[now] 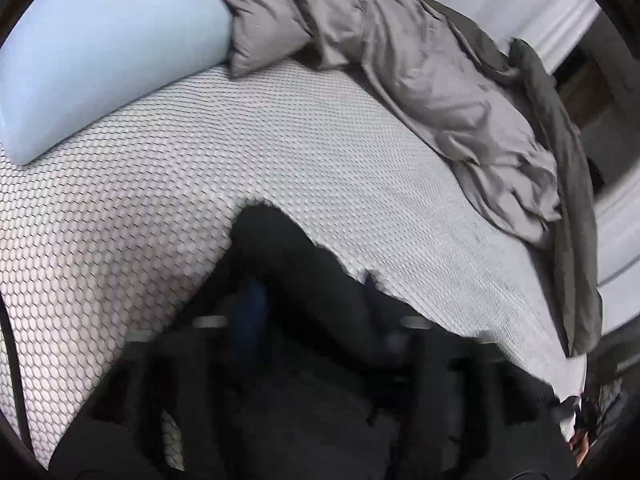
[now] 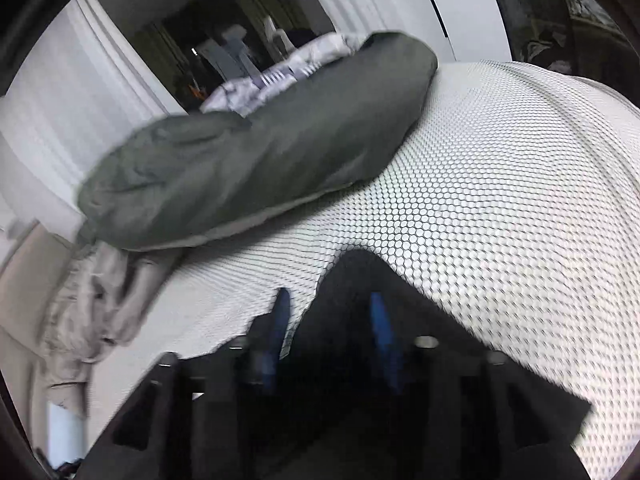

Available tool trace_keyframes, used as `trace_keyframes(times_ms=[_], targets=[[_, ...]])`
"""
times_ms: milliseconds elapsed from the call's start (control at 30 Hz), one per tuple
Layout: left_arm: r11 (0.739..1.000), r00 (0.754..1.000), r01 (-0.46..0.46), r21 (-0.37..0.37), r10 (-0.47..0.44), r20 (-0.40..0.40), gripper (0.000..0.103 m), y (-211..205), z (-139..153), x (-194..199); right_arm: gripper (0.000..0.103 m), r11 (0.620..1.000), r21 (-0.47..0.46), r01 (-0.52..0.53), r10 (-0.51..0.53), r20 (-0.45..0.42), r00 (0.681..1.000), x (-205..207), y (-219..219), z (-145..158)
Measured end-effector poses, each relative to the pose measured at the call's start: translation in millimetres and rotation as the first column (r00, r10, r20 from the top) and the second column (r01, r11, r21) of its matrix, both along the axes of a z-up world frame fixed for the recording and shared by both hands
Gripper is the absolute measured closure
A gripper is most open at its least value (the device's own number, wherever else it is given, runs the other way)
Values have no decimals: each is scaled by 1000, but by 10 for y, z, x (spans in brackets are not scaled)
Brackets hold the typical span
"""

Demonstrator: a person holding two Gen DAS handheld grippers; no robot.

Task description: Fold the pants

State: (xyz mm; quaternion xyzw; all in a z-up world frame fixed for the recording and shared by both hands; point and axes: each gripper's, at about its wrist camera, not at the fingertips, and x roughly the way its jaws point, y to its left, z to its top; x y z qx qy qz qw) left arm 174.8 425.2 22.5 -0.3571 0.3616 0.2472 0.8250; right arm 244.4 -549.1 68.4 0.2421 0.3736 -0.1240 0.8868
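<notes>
From the left wrist, the black pants (image 1: pixel 320 280) lay bunched on the honeycomb mattress (image 1: pixel 200 184), burying the left gripper (image 1: pixel 320 320); its gape could not be told; from the right wrist, the right gripper (image 2: pixel 332 320) stood parted around black cloth; no writing was legible.

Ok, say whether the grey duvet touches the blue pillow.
Touching: the left wrist view shows a corner of the grey duvet lying against the blue pillow.

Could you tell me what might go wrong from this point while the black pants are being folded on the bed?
Black pants cover the left gripper, hiding its jaws, so a slipping hold might go unnoticed. The rumpled grey duvet lies near the pants on the mattress and could snag. Around the right gripper, only a pants edge shows; the hold may be shallow.
</notes>
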Motion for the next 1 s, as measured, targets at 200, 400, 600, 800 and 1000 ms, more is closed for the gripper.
trace_keyframes(times_ms=[200,400,600,800,1000], targets=[[1000,998,-26,-14,27,63,27,75,59,-407,37,996,-60,-60,61,20,998,-284,153,125],[998,990,-38,-47,44,132,27,-290,29,-1032,15,993,28,-112,108,129,986,-1040,346,290],[993,988,35,-114,-17,153,27,-676,-123,-1213,13,979,107,-173,150,191,970,-1671,563,222],[988,998,53,-143,-48,39,46,-839,-536,-686,13,959,142,-245,220,167,961,-1714,612,-30],[992,994,23,-123,-10,107,103,-879,-498,-798,13,962,180,-207,177,171,969,-1607,478,-124]])
